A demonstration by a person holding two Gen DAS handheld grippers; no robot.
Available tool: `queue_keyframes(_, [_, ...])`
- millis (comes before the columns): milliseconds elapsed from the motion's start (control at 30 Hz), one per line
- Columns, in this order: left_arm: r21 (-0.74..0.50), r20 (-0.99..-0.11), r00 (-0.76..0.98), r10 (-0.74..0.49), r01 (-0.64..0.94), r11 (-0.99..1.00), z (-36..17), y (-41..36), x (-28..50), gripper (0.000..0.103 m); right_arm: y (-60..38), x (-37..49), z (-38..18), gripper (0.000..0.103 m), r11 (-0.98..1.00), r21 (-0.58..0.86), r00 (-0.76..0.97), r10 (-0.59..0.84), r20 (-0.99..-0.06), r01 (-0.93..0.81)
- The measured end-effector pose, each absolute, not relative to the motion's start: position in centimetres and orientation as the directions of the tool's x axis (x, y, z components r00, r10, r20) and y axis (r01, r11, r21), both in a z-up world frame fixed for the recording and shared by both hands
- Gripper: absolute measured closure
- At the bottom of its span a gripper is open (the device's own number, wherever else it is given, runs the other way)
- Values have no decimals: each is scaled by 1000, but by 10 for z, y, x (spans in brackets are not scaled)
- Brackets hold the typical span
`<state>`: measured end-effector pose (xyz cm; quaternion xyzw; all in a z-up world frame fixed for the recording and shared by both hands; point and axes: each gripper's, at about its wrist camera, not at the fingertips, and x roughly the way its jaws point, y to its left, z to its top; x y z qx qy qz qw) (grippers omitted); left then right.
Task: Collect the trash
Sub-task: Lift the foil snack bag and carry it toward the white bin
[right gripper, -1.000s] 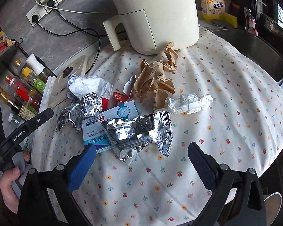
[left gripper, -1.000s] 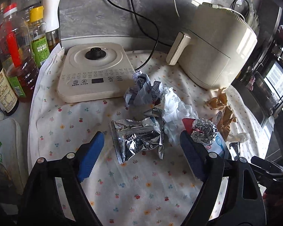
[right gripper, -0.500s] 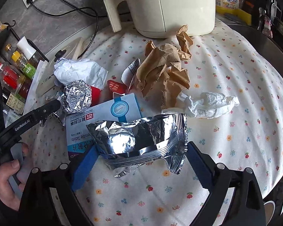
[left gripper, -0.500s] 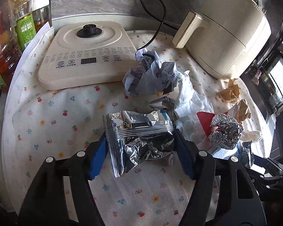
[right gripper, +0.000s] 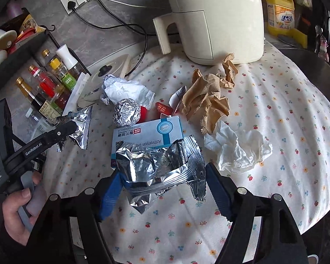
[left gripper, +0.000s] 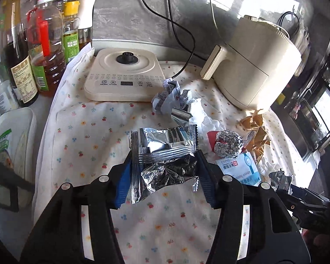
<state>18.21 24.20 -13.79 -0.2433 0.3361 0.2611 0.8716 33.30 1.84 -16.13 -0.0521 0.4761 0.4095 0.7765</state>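
Pickup step: our left gripper (left gripper: 164,171) fingers clamp one silver foil wrapper (left gripper: 162,154); our right gripper (right gripper: 162,189) fingers clamp another foil wrapper (right gripper: 160,165). Next: lift both clear; no bin in view, medicine box (right gripper: 147,132) at twelve o'clock.

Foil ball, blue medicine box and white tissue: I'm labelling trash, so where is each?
Foil ball (right gripper: 126,112), right wrist view, middle of its crinkled face.
Blue medicine box (right gripper: 147,133), right wrist view, printed top panel.
White tissue (right gripper: 237,147), right wrist view, centre of the crumple.
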Motion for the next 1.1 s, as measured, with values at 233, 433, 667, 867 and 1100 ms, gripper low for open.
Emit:
queue_keyframes(233, [-255, -701, 643, 309, -631, 733, -116, 178, 161, 48, -26, 325, -153, 33, 627, 335, 196, 624, -757, -703])
queue_keyframes(433, [-247, -707, 635, 313, -636, 731, -107, 135, 153, 48, -55, 330, -155, 33, 628, 325, 220, 632, -743, -707])
queue_keyframes(667, [-231, -703, 639, 314, -622, 748, -97, 100, 147, 48, -100, 343, -155, 33, 666, 373, 243, 643, -727, -646])
queue_keyframes(867, [-228, -696, 664, 272, -564, 794, -92, 71, 162, 48, -148, 345, -147, 33, 705, 396, 294, 643, -708, -588])
queue_keyframes(1100, [-213, -699, 689, 193, -458, 863, -91, 25, 194, 47, -215, 344, -145, 33, 761, 415, 362, 618, -698, -500])
